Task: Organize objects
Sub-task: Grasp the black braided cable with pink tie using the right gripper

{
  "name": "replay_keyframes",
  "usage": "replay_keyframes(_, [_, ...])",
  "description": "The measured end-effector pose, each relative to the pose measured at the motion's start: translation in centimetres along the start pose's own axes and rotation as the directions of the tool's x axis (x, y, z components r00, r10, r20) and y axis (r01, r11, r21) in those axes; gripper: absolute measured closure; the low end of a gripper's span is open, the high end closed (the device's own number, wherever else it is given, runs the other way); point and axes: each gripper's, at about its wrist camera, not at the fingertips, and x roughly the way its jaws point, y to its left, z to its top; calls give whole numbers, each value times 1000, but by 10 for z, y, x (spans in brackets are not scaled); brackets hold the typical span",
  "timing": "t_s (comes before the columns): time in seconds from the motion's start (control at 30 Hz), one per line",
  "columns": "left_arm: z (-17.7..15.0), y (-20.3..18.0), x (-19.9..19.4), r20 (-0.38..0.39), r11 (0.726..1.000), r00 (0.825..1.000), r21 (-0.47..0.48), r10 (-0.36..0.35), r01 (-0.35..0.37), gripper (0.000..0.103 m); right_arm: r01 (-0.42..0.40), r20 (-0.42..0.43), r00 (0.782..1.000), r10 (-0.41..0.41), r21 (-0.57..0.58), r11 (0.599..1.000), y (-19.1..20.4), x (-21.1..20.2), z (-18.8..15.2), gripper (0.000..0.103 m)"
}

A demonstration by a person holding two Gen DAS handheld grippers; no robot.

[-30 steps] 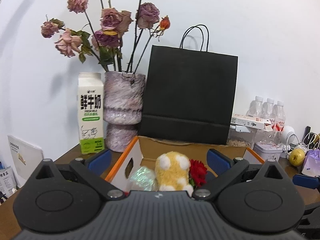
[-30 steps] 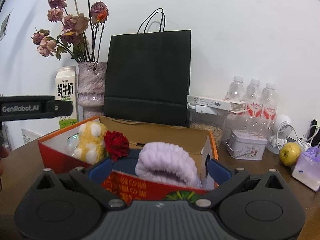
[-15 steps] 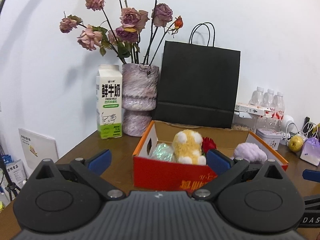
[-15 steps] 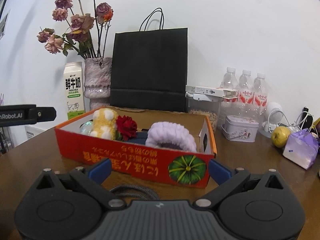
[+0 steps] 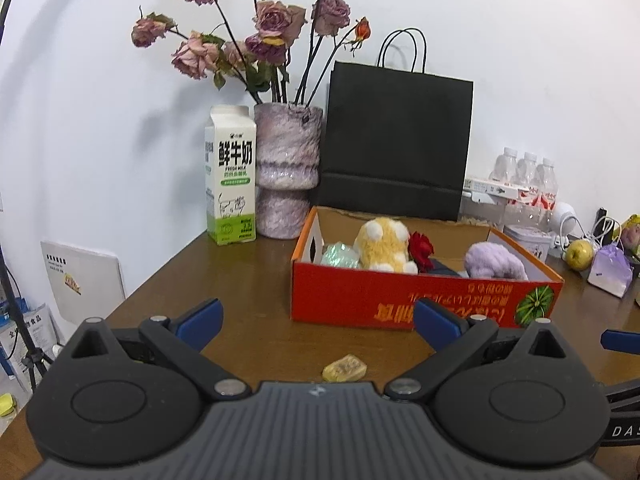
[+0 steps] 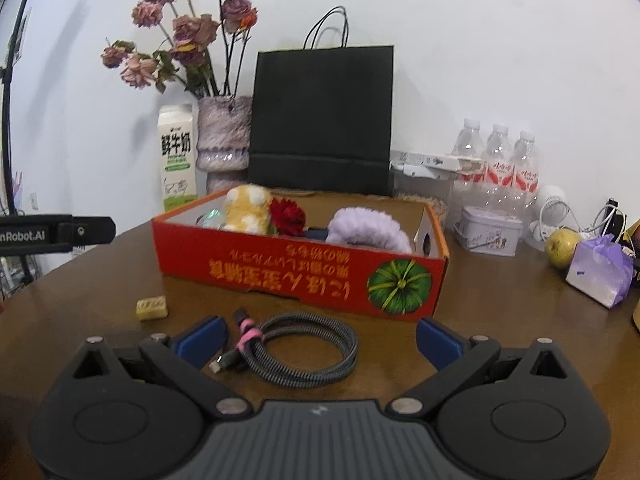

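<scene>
Left tool [image 5: 316, 316] gaped wide, empty, candy [image 5: 344, 368] just ahead; right tool [image 6: 318, 334] likewise, cable [image 6: 296, 350] between fingers, box [image 6: 300, 268] beyond.

A coiled braided cable [image 6: 298, 354] with a pink tie lies flat between the open right gripper [image 6: 318, 338] fingers, a small yellow packet [image 6: 152, 309] left, the red box [image 6: 304, 276] beyond.

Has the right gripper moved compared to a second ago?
Yes. The right gripper has pulled back from the red box, which now sits farther ahead on the table.
</scene>
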Motion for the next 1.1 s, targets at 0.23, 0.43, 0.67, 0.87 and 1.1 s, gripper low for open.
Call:
replay_keyframes(0.23, [-8,15,-3,-70,999,997,33,-28,30,0,-20,-77,997,21,10,1000,8,0,-9,0])
replay_keyframes(0.43, [-9,28,5,-116,999,993,27,-19,22,0,-32,-159,986,46,88,996,7,27,4,0])
replay_keyframes(0.67, [-9,42,10,-140,1000,990,15,3,-1,0,4,-224,974,14,79,997,16,62,13,0])
replay_keyframes(0.87, [-8,48,10,-144,1000,990,13,6,-4,0,43,-265,964,-19,83,996,21,83,19,0])
replay_keyframes(1.1, [-8,50,9,-146,1000,989,11,3,-1,0,72,-305,952,-39,97,993,19,99,20,0])
